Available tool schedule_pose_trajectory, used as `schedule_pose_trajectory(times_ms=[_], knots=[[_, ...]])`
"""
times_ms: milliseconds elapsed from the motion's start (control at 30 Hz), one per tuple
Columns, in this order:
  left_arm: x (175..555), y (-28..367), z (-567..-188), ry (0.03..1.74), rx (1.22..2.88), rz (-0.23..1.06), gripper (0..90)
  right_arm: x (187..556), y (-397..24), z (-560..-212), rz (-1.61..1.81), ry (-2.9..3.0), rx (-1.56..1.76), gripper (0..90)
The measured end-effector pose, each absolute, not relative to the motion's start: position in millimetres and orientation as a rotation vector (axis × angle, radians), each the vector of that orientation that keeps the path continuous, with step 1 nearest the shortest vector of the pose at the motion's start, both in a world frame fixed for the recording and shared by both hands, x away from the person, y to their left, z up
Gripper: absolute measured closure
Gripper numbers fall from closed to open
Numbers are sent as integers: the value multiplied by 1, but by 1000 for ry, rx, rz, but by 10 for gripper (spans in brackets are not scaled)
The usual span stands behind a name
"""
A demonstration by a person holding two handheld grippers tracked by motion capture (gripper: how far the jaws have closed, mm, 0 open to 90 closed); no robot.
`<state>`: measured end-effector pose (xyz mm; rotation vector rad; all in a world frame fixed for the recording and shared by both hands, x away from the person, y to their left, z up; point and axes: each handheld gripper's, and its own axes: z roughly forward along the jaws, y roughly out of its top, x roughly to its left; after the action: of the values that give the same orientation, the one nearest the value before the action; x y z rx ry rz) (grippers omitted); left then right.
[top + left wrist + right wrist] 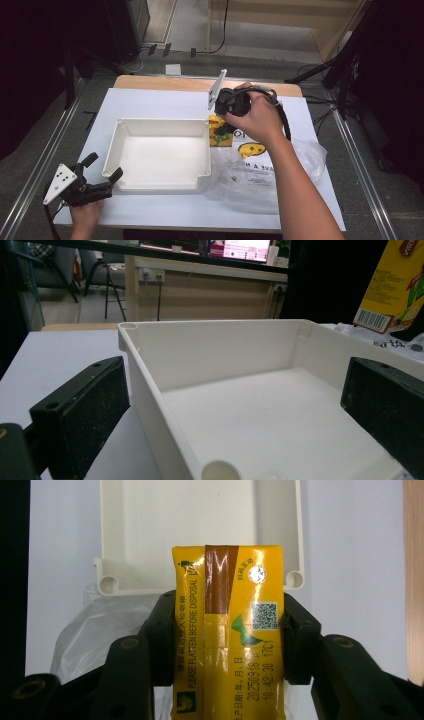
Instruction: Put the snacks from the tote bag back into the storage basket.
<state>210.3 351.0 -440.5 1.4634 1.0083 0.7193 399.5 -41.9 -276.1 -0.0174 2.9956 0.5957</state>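
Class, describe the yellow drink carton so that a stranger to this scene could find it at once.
Start at the white tray mid-table. Just off its far right corner, the right gripper clamps the drink carton. It is the only yellow box, with a brown stripe, beside a clear plastic bag.

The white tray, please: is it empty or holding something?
Empty: the white tray's floor is bare in the high view; the yellow carton sits outside, in the right tongs.

Bright overhead light is washing out the white sheet (150, 102), leaving frame edges falling into black; glare is streaking the yellow drink carton (227, 630); the left gripper view's near jaws are blurring
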Motion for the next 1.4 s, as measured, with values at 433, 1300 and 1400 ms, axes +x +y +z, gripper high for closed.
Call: schedule_pose_trajectory(times_ms=[433,1300,1400], knots=[[210,351,-441,1008,1465,720,0,400,-29,-276,599,2999,-33,537],[210,350,-441,1007,1467,721,0,404,6,-282,625,3010,-76,537],[210,350,-441,1006,1466,722,0,404,7,-282,623,3015,-83,537]])
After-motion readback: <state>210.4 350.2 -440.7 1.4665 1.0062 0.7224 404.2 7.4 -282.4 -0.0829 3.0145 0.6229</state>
